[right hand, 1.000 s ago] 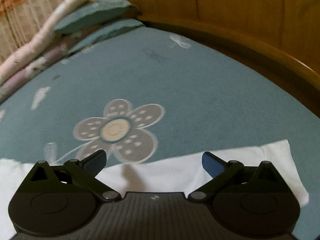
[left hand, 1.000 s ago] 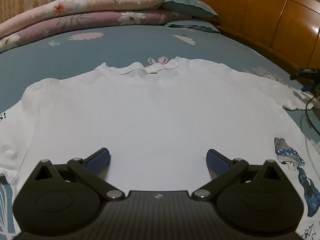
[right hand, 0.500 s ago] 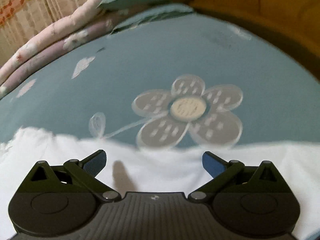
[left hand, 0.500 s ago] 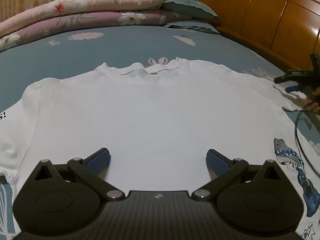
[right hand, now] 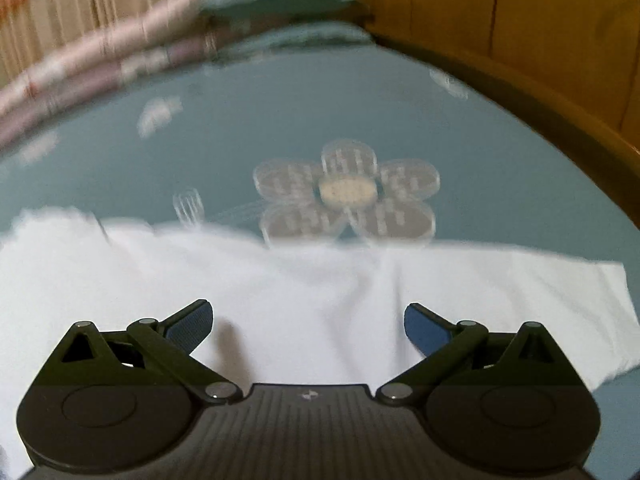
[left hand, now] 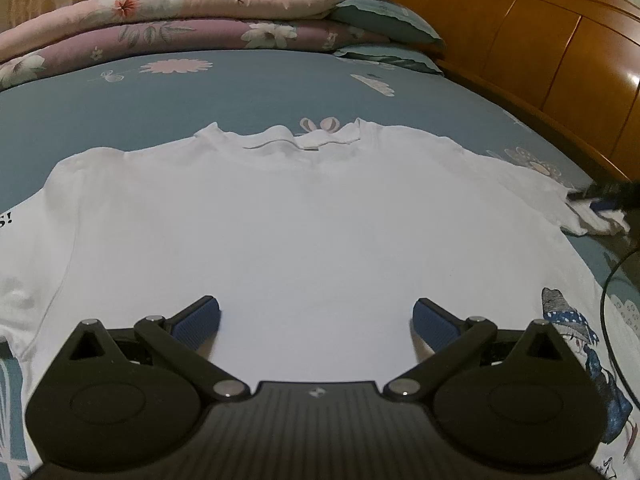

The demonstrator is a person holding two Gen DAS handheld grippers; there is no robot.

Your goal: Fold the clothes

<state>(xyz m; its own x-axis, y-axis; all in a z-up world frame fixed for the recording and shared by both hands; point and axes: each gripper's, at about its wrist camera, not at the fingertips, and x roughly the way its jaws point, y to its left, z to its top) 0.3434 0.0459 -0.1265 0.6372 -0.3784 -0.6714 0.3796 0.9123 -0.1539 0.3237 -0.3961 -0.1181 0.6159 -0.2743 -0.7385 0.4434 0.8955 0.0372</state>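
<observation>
A white T-shirt (left hand: 304,232) lies spread flat on the blue bedsheet, collar (left hand: 296,142) at the far side. My left gripper (left hand: 316,320) hovers open over the shirt's lower middle, nothing between its blue pads. In the right wrist view the shirt's right sleeve (right hand: 480,288) stretches across the frame, its cuff at the right. My right gripper (right hand: 306,322) is open just above that sleeve, holding nothing. In the left wrist view the right gripper appears as a dark blurred shape (left hand: 612,194) at the sleeve end.
Folded floral quilts (left hand: 192,12) and teal pillows (left hand: 384,28) are stacked at the far side. A wooden headboard (left hand: 560,48) runs along the right. A black cable (left hand: 608,308) curves over the sheet at the right edge. A flower print (right hand: 348,192) lies beyond the sleeve.
The right gripper has moved and turned over the sleeve; more white cloth now fills its view, which is motion-blurred. The left gripper has held still.
</observation>
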